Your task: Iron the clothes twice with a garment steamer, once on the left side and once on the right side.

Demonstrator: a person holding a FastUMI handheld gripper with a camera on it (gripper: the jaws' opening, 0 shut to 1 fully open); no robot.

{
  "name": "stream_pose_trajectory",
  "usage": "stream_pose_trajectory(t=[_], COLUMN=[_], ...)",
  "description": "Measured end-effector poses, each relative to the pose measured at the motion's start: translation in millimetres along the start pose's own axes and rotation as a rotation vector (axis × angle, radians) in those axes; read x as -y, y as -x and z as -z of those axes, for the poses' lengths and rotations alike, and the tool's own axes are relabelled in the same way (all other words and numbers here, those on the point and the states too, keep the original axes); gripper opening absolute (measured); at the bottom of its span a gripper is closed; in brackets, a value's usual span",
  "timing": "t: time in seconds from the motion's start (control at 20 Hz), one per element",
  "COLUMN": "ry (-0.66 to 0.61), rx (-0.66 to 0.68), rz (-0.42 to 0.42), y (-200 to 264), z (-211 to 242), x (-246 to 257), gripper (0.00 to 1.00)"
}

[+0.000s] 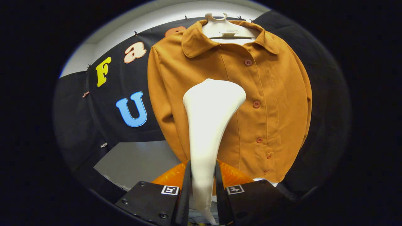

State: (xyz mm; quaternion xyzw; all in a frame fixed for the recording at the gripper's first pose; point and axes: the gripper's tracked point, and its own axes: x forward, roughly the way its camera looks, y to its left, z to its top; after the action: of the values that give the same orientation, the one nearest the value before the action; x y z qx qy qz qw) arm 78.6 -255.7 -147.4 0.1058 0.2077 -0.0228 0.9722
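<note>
The gripper (pixel 202 182), at the bottom centre of the frame, is clamped on the handle of the white steamer (pixel 210 125), with a finger pressing on each side of it. The steamer rises from between the fingers and widens to its head in the middle of the frame, in front of the brown jacket (pixel 270 103). The jacket hangs buttoned on a pale hanger (pixel 227 31) at the top centre, against the black cloth wall.

The steamer's head sits over the panel of the jacket that lies left of the row of buttons (pixel 256 104), about at chest height. Whether the head touches the cloth or hovers just off it cannot be told from here. No steam is visible.

As a judgement, the pick-up is done and a pass on the picture's left side is in hand or about to begin. The panel right of the buttons looks untouched, so that pass is probably left.
</note>
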Motion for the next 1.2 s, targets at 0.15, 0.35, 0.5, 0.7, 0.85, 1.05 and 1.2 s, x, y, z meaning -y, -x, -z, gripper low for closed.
stream_pose_trajectory(t=[0.15,0.35,0.5,0.7,0.85,1.05,1.2], ry=[-0.018,-0.021,-0.042,-0.058,-0.072,-0.111,-0.137], rx=[-0.042,-0.088,-0.139,-0.189,-0.215,-0.234,-0.248], rz=[-0.008,-0.026,-0.032,-0.020,-0.015,-0.002,0.006], y=[-8,-16,-22,-27,-26,-20,-6], z=[12,32,52,74,87,101,106], x=[9,15,24,34,40,50,58], gripper=[0.40,0.40,0.40,0.40,0.40,0.40,0.40])
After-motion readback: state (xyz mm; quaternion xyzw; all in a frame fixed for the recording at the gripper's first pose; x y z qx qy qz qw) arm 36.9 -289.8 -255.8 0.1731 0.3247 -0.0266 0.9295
